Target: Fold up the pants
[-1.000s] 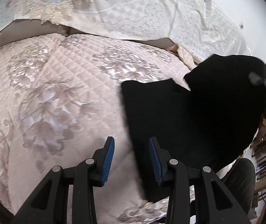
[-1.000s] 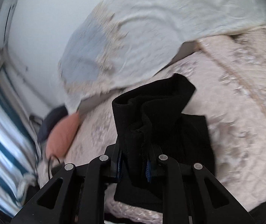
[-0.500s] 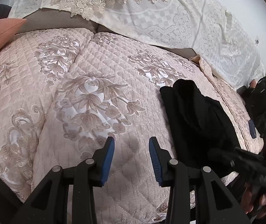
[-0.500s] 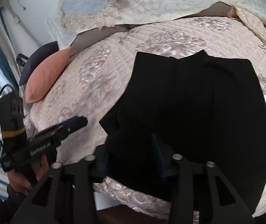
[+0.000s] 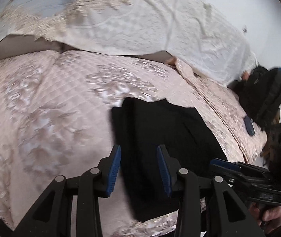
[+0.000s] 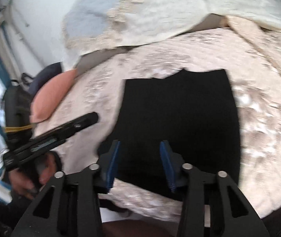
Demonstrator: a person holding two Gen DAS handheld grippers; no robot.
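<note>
Black pants (image 6: 177, 114) lie flat on the quilted floral bedspread (image 5: 47, 106), folded into a roughly rectangular block, near the front edge of the bed. Far edge of the block is stepped, with one small notch showing in both views. Left gripper (image 5: 138, 167): jaws spread, nothing between the blue pads, hovering over the near left part of the pants (image 5: 160, 134); left pad sits about over the fabric's left edge, right pad over the black cloth. Right gripper (image 6: 139, 165): jaws also spread and empty, hanging over the near edge of the pants, with cloth visible in the gap between the fingers. Can't tell whether either set of fingertips actually touches the fabric, since both views are motion-blurred and the cloth is featureless black. Each gripper shows in the other's camera: the right one at lower right in the left wrist view (image 5: 245, 171), held in the right hand (image 5: 268, 217); the left one at left in the right wrist view (image 6: 55, 132), held in the left hand (image 6: 39, 173). White lace-trimmed cover (image 5: 140, 19) drapes over the head of the bed. Pink pillow (image 6: 49, 96) sits at the left side of the bedspread (image 6: 258, 90), well apart from the pants. A small dark blue flat object (image 5: 249, 126) lies on the right side of the bedspread, next to a black bag (image 5: 264, 92).
</note>
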